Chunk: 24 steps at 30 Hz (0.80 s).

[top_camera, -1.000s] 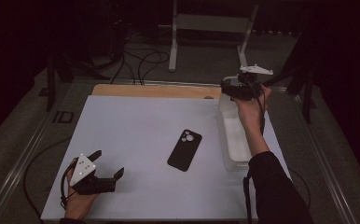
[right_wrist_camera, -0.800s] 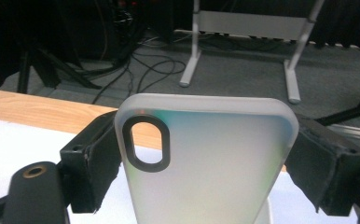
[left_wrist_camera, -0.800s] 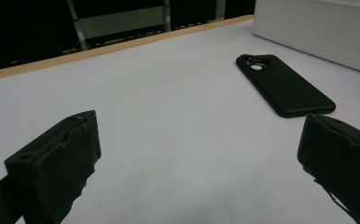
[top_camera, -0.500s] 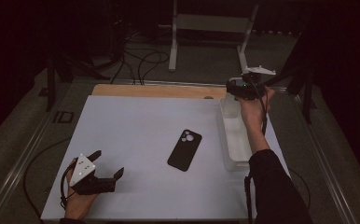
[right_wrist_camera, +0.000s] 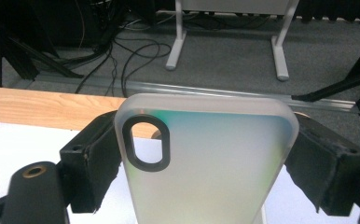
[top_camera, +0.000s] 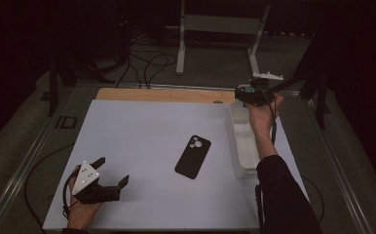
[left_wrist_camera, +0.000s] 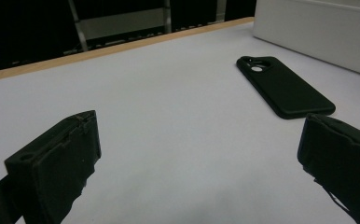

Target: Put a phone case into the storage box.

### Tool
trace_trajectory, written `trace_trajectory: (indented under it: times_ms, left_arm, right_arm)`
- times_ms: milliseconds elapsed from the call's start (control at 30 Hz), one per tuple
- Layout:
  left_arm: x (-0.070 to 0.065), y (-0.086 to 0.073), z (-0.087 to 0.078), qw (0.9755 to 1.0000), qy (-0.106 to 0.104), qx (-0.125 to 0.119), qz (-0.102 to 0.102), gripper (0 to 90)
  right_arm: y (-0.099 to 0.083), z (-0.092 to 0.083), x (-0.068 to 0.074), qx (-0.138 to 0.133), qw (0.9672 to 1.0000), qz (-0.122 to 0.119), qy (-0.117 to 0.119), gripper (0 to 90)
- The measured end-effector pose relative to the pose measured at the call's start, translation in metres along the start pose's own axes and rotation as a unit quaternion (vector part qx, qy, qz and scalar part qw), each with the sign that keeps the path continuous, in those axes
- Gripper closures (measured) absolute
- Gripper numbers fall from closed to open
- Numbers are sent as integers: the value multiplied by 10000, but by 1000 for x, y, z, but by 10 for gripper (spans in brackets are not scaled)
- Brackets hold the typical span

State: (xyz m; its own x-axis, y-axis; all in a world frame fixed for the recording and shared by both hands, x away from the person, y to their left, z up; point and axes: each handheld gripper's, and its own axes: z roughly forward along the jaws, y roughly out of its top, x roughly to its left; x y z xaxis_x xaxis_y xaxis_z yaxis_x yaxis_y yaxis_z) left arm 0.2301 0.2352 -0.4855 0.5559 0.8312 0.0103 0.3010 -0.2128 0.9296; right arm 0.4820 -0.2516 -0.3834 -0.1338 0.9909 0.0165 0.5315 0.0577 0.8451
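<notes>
Translucent phone case (right_wrist_camera: pixel 201 163): long axis running away from the right gripper (right_wrist_camera: pixel 206 158), camera-cutout end outermost, sides pinched between both jaws. Versus earlier, it sits slightly lower above the clear bin (top_camera: pixel 242 146). Left gripper (top_camera: pixel 113 171): spread, empty, unmoved.

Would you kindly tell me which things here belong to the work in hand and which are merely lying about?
In the job:
- frosted phone case, clamped between the right gripper jaws
- white bin, just below that gripper
- black phone, lying camera side up on the white mat

Lying about:
- left gripper, open and idle on the mat
- cables on the floor
- metal stand behind the table
</notes>
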Motion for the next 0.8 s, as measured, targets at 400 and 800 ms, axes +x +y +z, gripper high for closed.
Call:
trace_trajectory:
  times_ms: [400, 800]
  left_arm:
    - [0, 0, -2, 10000, 18, -37, -22, 0]
    - [0, 0, -3, 10000, 12, -48, -20, 0]
  right_arm:
    - [-11, 19, 0, 227, 9997, -26, -76, 167]
    - [-21, 35, 0, 489, 9987, 21, -149, 166]
